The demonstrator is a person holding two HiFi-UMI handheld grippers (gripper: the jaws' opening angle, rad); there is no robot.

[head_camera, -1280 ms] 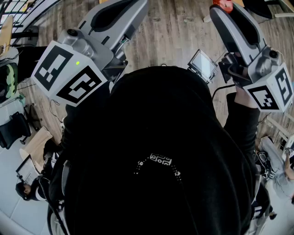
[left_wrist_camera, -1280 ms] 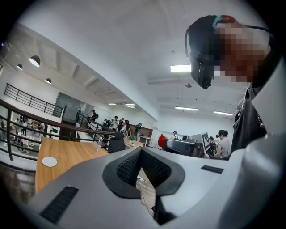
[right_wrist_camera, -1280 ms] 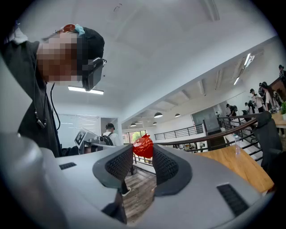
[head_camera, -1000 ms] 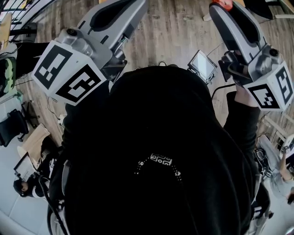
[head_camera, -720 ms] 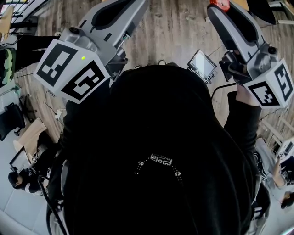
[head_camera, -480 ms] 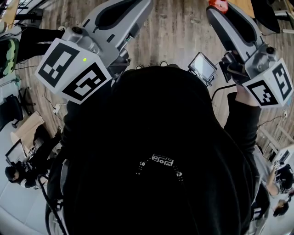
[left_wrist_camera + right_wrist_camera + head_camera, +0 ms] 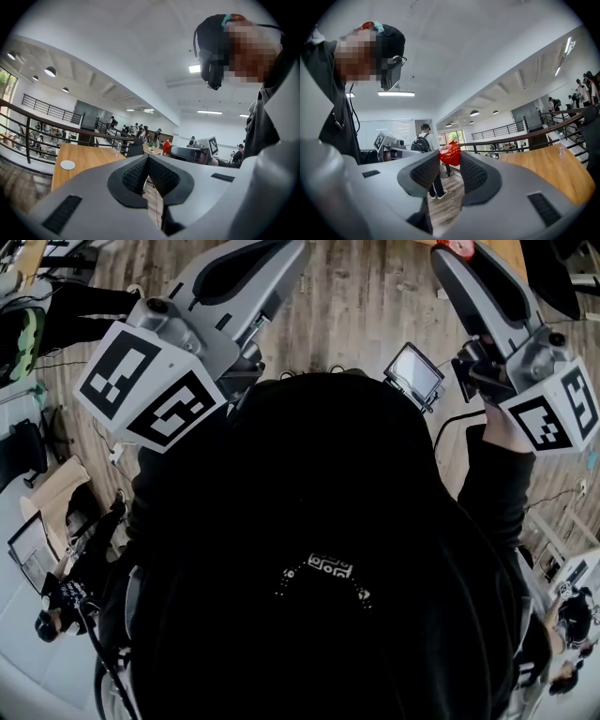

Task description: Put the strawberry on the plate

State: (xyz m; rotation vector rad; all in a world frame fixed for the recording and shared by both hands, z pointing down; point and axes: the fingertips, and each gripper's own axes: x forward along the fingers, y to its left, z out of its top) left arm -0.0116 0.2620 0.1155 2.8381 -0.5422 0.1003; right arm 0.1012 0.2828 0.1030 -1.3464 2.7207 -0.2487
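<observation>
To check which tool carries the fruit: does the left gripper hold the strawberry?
No: the jaws of the left gripper meet with nothing between them, while the strawberry is pinched in the right gripper.

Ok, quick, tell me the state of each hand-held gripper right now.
Left hand-held gripper: closed, nothing between its jaws.
Right hand-held gripper: closed on the strawberry.

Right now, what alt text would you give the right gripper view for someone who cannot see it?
The right gripper holds a red strawberry pinched between its jaw tips, raised in the air above a wood floor. Behind it stand a person with a backpack and, at right, a wooden table.
</observation>
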